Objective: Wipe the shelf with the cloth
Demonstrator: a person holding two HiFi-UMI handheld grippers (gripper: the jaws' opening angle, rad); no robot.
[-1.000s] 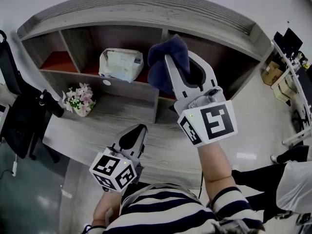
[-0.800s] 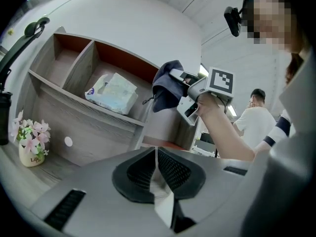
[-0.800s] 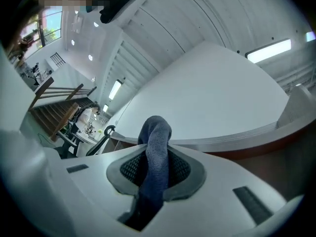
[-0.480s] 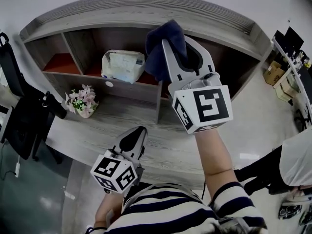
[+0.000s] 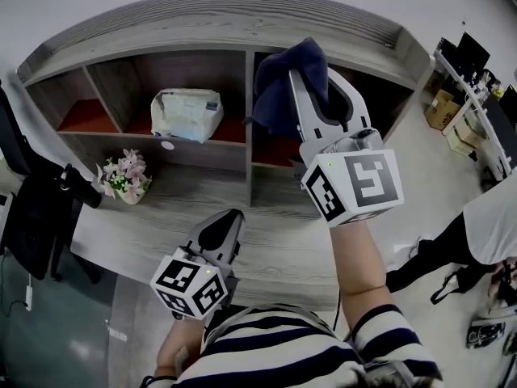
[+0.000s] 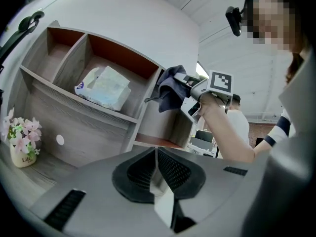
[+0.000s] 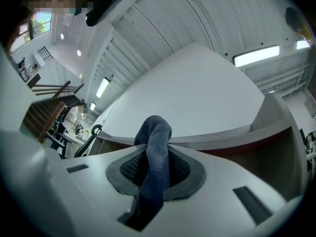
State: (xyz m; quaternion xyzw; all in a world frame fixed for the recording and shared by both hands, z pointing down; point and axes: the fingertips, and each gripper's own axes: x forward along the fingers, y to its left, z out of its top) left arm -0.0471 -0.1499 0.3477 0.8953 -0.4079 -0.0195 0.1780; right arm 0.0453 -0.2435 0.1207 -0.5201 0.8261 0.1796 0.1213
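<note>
Dark blue cloth (image 5: 279, 87) clamped in right gripper (image 7: 155, 169), raised since a moment ago from mid-height to the top edge of the grey wooden shelf (image 5: 202, 18); wiping there probably about to begin. Left gripper (image 6: 156, 169) clenched, empty, held low.

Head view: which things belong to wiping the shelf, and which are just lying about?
For the job: cloth; right gripper, jaws shut on the cloth; shelf.
Lying about: tissue pack in the middle compartment; flowers on the lower board; left gripper, low, jaws shut and empty.
</note>
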